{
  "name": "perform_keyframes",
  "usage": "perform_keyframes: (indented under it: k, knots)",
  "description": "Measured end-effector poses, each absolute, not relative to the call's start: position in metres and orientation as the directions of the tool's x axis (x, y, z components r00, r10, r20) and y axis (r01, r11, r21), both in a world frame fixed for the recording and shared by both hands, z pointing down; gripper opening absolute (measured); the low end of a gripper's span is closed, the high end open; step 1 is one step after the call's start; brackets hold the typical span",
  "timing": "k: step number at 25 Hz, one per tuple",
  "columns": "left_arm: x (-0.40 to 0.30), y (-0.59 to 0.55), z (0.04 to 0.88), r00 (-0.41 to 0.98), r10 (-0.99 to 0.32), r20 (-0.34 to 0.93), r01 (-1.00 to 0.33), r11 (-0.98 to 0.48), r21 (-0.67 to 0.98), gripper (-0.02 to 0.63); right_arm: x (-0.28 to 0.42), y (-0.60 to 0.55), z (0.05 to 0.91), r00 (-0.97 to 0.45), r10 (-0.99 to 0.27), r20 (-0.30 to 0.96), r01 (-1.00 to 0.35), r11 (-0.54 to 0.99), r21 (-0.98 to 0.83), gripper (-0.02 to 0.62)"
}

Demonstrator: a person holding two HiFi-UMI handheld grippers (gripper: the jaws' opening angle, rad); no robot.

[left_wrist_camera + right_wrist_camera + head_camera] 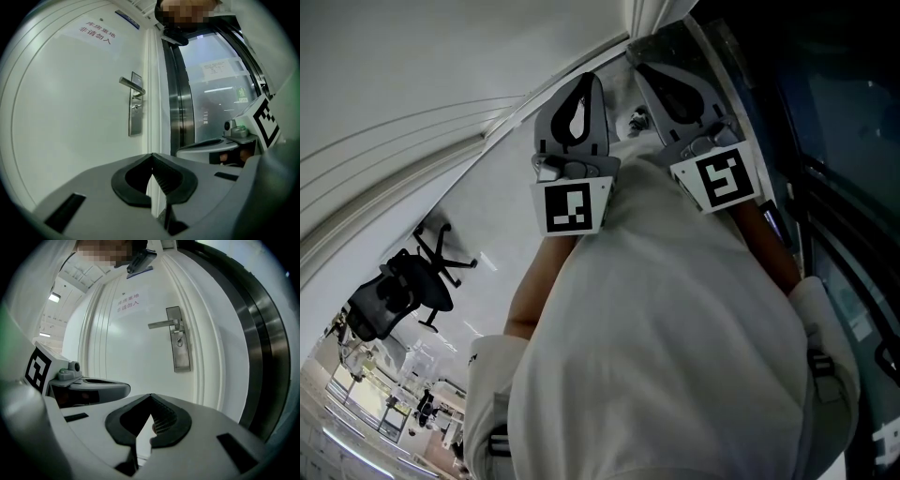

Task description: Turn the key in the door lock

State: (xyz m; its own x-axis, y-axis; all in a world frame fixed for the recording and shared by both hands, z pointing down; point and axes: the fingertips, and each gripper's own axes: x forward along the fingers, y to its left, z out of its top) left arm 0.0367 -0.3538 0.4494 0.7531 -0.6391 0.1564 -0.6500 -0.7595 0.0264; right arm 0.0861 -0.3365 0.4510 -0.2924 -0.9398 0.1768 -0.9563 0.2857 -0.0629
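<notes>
One door (131, 357), one lever handle (163, 324), one lock plate (182, 355), perhaps one key (178, 341) — plus two grippers (152, 155) (150, 396).

Surface: white door (136, 366) | right of centre: metal lock plate (183, 359), lever handle (161, 325) | upper centre: paper notice (129, 302)

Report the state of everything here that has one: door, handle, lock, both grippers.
door: shut.
door handle: level, not pressed down, nothing touching it.
lock: something small sticks out of it, too small to name; no gripper on it.
left gripper: shut, empty, short of the door.
right gripper: shut, empty, short of the door.
</notes>
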Motion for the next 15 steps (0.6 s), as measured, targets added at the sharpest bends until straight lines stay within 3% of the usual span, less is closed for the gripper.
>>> perform_keyframes:
  k: [15]
  knots:
    - [0.024, -0.353, 0.453, 0.737, -0.657, 0.161, -0.670, -0.742, 0.038, 0.009, 0.075, -0.334, 0.453, -0.302, -0.934, 0.189, -0.953, 0.298, -0.050, 0.003]
